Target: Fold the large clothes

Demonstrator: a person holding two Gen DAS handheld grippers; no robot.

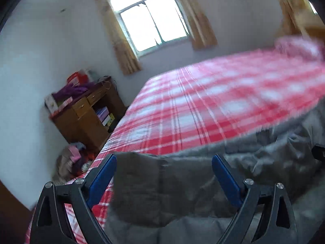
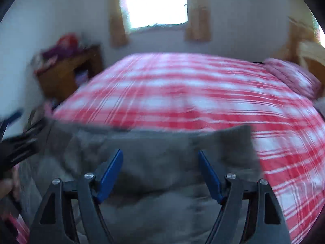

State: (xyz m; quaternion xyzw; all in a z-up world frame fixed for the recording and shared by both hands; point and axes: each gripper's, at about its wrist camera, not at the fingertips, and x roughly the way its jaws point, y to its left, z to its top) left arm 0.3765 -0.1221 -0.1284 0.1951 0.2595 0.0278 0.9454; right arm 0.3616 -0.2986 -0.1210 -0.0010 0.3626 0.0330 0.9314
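1. The grey garment (image 1: 182,183) is lying bunched on the near part of the bed (image 1: 203,105), its far edge running across the red plaid sheet.
2. The left gripper (image 1: 163,158) is hovering over the garment's left end, jaws spread wide, pinching nothing.
3. The right gripper (image 2: 160,154) is hovering over the garment, jaws spread, empty.
4. Beyond the garment's edge, bare sheet is stretching toward the window (image 2: 156,2).
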